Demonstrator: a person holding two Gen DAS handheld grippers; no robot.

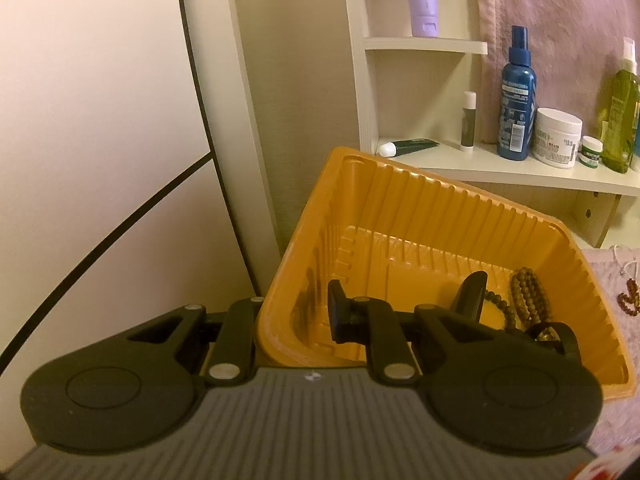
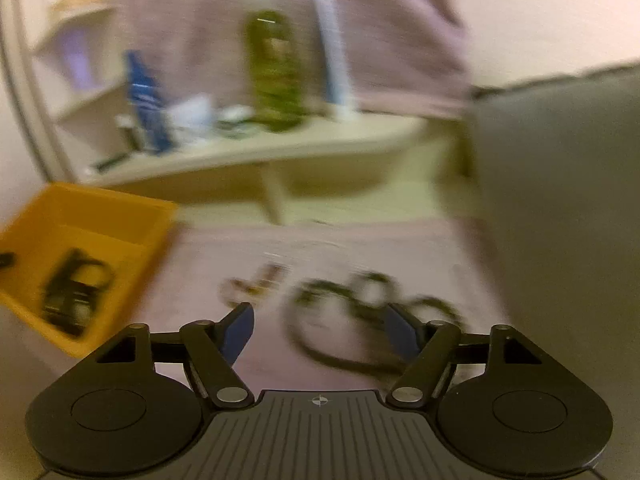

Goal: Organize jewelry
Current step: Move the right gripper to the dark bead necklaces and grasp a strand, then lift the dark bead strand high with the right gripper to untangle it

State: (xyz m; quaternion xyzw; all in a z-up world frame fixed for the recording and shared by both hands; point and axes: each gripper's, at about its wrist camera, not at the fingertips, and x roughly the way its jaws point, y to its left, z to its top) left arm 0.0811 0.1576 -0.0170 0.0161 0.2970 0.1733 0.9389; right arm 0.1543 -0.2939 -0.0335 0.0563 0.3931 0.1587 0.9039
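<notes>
My left gripper (image 1: 312,312) is shut on the near left wall of a ribbed orange tray (image 1: 420,208). One finger shows inside the tray and the other is hidden behind the wall. Brown bead bracelets (image 1: 528,296) and a dark piece lie in the tray's right corner. In the blurred right wrist view my right gripper (image 2: 320,330) stands open over a pink cloth (image 2: 360,248). A dark looped bead necklace (image 2: 340,320) lies on the cloth between and just beyond its fingers, untouched. A small amber piece (image 2: 260,280) lies farther off. The tray (image 2: 80,216) sits to the left.
A cream shelf (image 1: 520,172) behind the tray carries a blue spray bottle (image 1: 516,96), a white jar (image 1: 558,136), a green bottle (image 1: 622,116) and small tubes. An amber piece (image 1: 630,300) lies on the cloth right of the tray. A grey mass (image 2: 560,200) rises at the right.
</notes>
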